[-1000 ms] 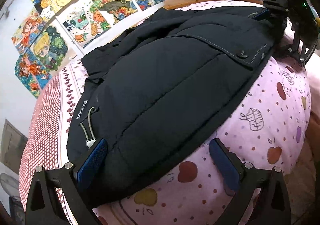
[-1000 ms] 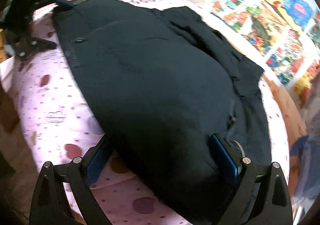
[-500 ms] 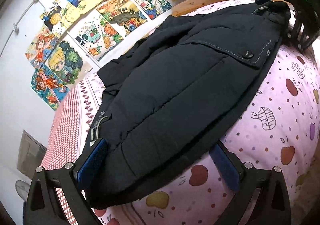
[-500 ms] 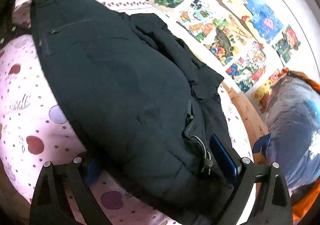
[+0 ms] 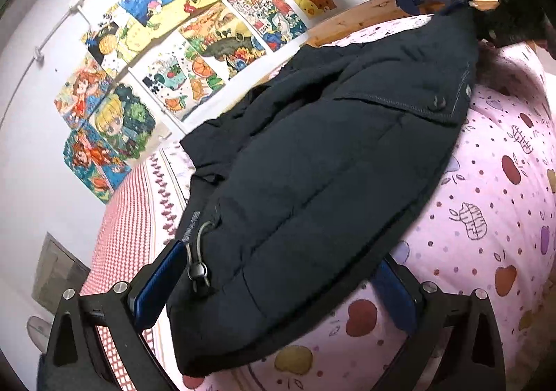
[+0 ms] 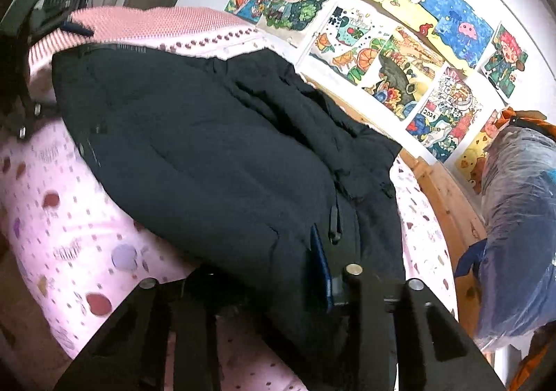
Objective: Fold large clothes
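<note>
Dark padded jacket [image 5: 312, 189] lies across frame centre on pink fruit-print bed [image 5: 504, 217]. Left tongs [image 5: 274, 286] spread wide, hem between pads, unclamped. Right tongs [image 6: 264, 273] pinched on jacket edge. Risk: uneven lift; bulky fabric slips; toggle cord [image 5: 198, 262] snags

Both fisheye views are evenly and softly lit, the white wall [image 5: 31, 147] bright and nearly washed out, with only faint shadow under the dark jacket [image 5: 312, 165], whose folds are hard to read. Strong barrel distortion curves the pink bedsheet [image 5: 504, 217] and posters [image 6: 399, 54], and black vignetting fills the corners. The right wrist view shows motion blur on the near-left bedsheet; highlights glare on the plastic-wrapped bundle [image 6: 521, 217].
</note>
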Demonstrator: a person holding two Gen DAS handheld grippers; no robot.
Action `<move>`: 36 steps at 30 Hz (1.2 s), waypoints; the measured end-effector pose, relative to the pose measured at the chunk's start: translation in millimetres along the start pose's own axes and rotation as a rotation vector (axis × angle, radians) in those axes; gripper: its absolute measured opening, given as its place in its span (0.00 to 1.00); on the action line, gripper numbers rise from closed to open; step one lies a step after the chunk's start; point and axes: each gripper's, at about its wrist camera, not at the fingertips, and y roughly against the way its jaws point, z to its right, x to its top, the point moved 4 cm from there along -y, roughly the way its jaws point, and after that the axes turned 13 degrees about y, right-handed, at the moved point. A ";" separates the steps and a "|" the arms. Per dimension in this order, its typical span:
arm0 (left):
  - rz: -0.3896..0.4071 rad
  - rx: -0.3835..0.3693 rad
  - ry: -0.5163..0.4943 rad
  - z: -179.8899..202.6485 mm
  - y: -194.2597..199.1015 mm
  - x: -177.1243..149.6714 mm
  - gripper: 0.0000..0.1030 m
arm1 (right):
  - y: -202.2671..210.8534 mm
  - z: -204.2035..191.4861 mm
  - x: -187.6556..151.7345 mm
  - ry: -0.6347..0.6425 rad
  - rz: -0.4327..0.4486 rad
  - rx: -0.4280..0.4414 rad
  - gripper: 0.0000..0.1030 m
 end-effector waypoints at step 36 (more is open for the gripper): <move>0.362 0.096 0.238 -98.2 64.4 137.7 0.07 | 69.8 95.0 97.7 -0.132 0.283 -0.281 0.08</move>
